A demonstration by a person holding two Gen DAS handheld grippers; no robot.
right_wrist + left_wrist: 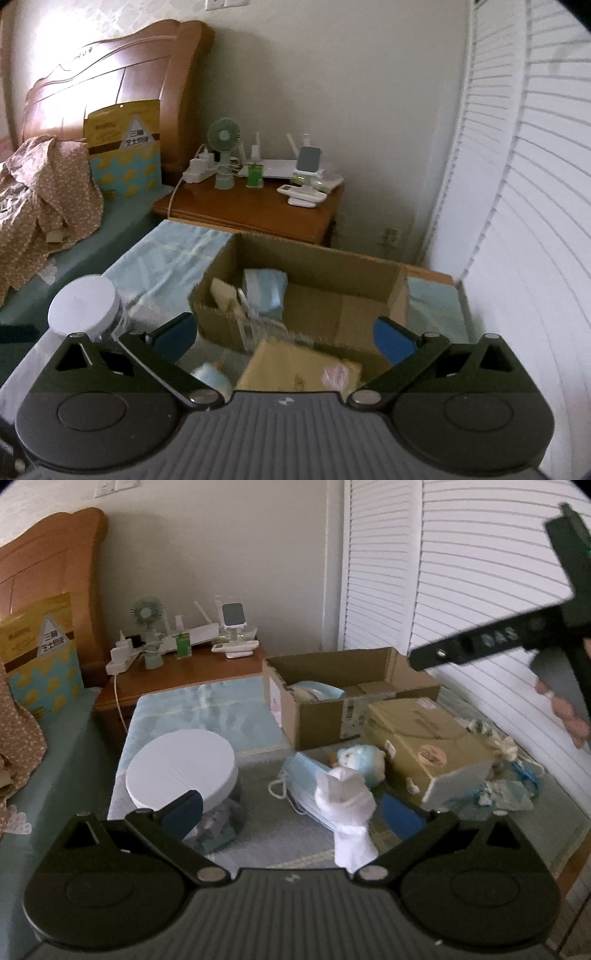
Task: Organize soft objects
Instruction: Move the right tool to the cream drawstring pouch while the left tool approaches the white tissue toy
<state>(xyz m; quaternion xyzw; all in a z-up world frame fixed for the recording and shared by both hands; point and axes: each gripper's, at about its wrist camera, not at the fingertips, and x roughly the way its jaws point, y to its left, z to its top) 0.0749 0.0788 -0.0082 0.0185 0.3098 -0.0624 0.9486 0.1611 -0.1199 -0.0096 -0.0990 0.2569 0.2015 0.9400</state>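
My left gripper stands wide open above the bed. A white sock rises between its fingers, close to the right pad, with no pad pressing on it. Under the sock lies a stack of blue face masks, and a blue and white plush toy sits just behind. My right gripper is wide open and empty, hovering at the near edge of an open cardboard box. The box holds a pack of blue masks and a beige item. The same cardboard box shows in the left wrist view.
A jar with a white lid stands left of the masks. A yellowish carton lies right of the plush toy, with tangled ribbon and cloth beyond. The wooden nightstand carries a fan and chargers. White louvred doors close the right.
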